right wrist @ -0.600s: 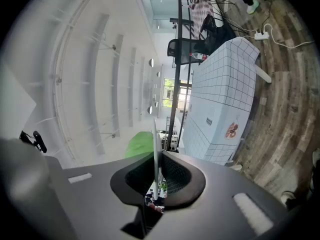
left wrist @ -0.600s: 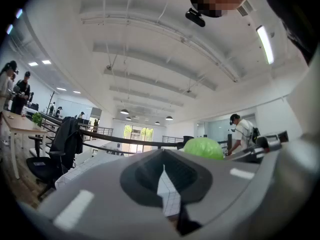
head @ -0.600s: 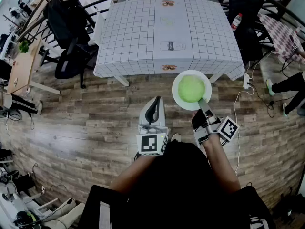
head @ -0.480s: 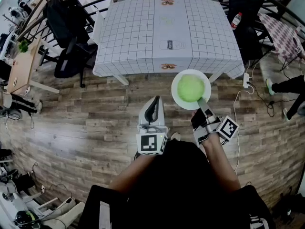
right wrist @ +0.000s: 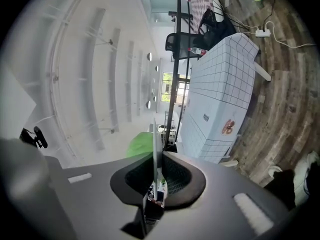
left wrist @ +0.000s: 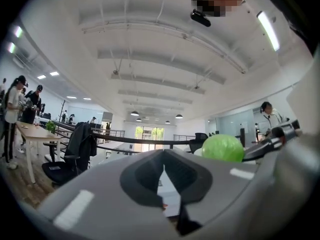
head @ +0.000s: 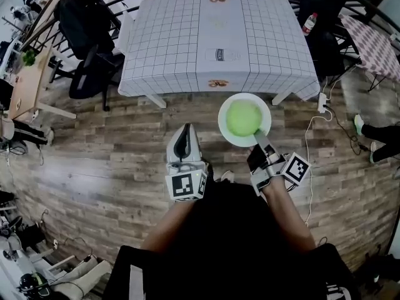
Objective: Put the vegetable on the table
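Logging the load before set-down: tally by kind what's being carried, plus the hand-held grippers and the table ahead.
green vegetable: 1
white plate: 1
hand-held grippers: 2 (left hand-held gripper shut, empty; right hand-held gripper shut on the plate's rim)
checked table: 1
Total: 5

A black office chair (head: 87,80) stands on the wooden floor (head: 94,167) (white power strip (head: 322,102) opposite).

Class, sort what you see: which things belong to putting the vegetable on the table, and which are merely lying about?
Job in hand: green vegetable; white plate; right claw gripping it; checked table.
Lying about: black chair; bottle; power strip.
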Action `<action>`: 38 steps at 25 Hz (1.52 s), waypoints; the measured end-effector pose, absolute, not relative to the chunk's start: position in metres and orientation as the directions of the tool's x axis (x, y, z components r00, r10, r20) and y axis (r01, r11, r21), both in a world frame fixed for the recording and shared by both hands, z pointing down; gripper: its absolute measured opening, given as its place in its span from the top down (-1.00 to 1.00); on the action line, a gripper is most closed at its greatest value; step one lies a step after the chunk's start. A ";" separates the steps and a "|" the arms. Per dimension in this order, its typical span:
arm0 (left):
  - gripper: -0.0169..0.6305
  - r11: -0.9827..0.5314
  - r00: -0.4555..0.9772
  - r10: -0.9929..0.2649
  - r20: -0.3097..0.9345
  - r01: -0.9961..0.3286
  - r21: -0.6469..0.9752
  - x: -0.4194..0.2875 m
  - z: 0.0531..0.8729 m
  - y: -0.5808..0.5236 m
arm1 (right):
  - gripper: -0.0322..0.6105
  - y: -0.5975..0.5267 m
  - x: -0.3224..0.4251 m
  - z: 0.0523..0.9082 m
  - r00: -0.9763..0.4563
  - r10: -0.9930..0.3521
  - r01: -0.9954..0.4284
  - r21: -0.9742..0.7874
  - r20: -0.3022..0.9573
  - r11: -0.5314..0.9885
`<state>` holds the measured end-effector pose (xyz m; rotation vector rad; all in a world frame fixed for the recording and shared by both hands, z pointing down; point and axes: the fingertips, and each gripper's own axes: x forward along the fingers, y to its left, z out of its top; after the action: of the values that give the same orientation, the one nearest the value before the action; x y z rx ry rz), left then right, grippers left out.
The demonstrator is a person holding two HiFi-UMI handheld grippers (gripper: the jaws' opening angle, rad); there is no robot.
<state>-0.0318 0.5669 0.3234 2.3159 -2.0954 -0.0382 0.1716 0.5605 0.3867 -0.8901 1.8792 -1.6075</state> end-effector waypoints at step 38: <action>0.92 -0.336 0.337 -0.942 -0.004 -0.939 0.065 -0.089 0.315 0.184 | 0.81 0.222 0.096 0.365 -0.577 -0.817 -0.113 -0.989 -0.010 0.092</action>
<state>-0.0886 0.1843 0.3154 2.5267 -1.7792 -0.0626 0.0960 0.2224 0.3648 -0.9144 1.7843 -1.5331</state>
